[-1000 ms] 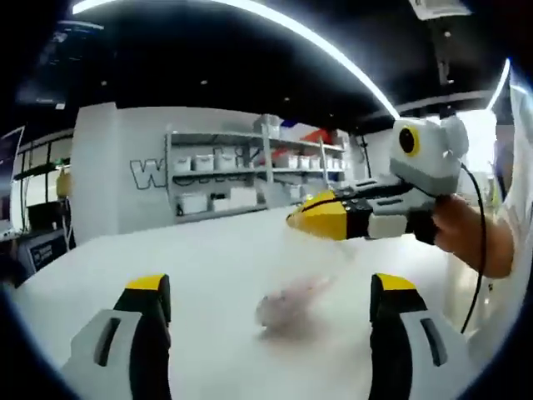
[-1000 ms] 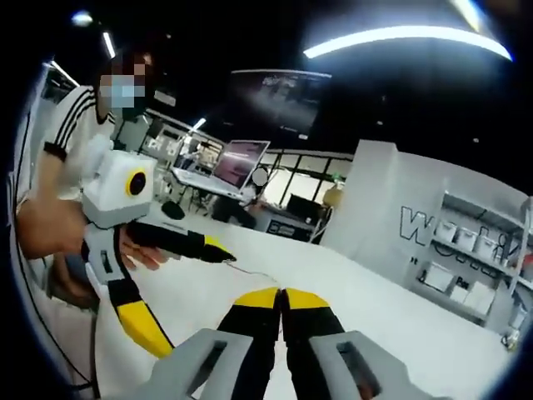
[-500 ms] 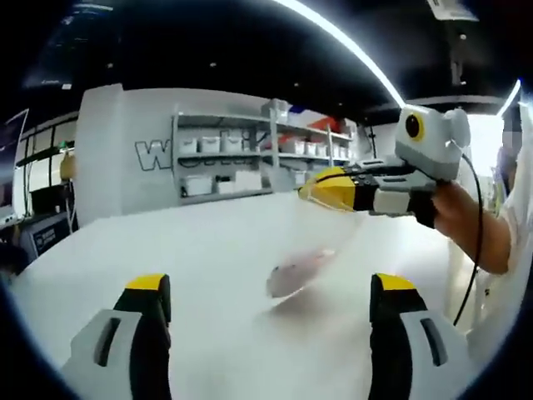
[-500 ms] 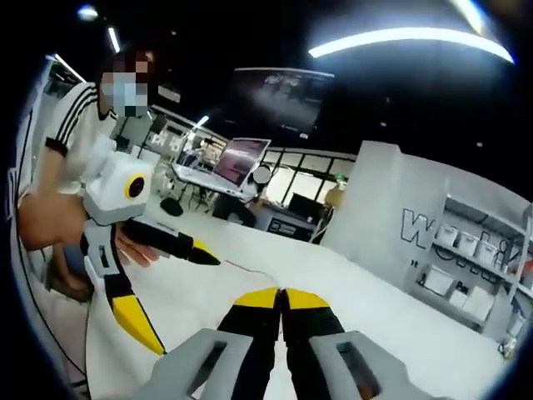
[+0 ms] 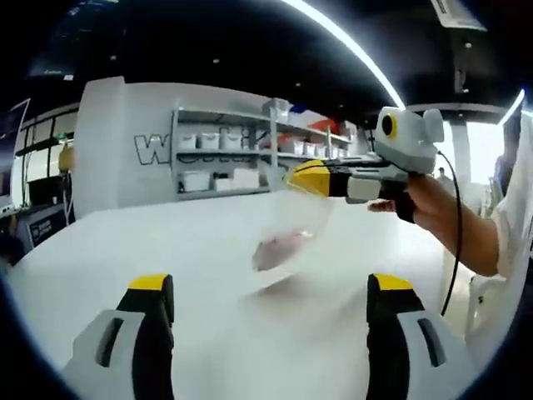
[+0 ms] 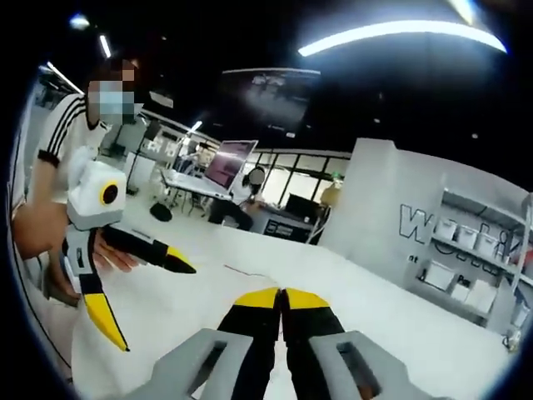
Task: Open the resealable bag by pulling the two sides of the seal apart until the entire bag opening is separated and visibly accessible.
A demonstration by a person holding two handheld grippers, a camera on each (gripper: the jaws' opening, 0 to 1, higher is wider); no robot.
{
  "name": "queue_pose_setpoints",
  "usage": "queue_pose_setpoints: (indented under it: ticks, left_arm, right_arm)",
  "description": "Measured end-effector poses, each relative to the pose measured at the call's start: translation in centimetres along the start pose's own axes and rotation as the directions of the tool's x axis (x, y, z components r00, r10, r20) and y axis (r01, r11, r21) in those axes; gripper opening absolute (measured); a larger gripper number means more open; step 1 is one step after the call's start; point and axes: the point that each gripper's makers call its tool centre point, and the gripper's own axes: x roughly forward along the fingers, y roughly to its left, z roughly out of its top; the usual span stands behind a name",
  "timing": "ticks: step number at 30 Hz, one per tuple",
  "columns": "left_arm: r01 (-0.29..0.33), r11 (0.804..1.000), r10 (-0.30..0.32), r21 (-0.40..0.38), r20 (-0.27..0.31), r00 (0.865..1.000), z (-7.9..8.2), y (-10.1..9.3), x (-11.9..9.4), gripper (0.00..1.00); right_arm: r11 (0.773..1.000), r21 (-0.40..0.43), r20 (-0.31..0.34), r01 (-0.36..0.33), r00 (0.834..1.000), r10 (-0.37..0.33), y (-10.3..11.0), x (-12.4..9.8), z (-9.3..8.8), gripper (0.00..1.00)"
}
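In the left gripper view we see our own left gripper (image 5: 265, 300) with its two yellow-tipped jaws spread wide and released, nothing between them. Ahead of the jaws and raised above the white tabletop (image 5: 125, 250) hangs one clear resealable bag (image 5: 287, 237) with something pinkish inside, its outline blurred. Its upper edge meets the yellow tips of the right gripper (image 5: 298, 177), which comes in from beyond our right jaw with a hand (image 5: 416, 200) behind it. Those tips are closed together and appear to pinch the bag's top edge. Past the tabletop stands one shelf unit (image 5: 250, 162) carrying white boxes.

In the right gripper view the right gripper (image 6: 281, 296) shows its two jaws clenched together, yellow tips touching; the bag itself we cannot make out here, apart from a faint thin line just beyond the tips. Off beyond our left jaw the left gripper (image 6: 150, 287) is held by a person (image 6: 58, 158) in a striped sleeve, its two jaws splayed apart. This view also gives us one open laptop (image 6: 225, 162) on a far desk.
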Motion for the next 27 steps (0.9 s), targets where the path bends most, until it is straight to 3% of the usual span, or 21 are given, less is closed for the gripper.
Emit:
queue_pose_setpoints:
  ticks: [10,27]
  left_arm:
    - [-0.001,1.000,0.000,-0.014,-0.012,1.000,-0.4,0.1,0.1,0.94]
    - [-0.006,1.000,0.006,-0.018,-0.023,1.000,-0.6,0.5,0.3,0.93]
  right_arm:
    - [1.000,0.014,-0.003,-0.001,1.000,0.001,-0.9,0.3,-0.5,0.00]
    - [0.998,0.066,-0.014,0.023,1.000,-0.022,-5.1,2.7,-1.3,0.00]
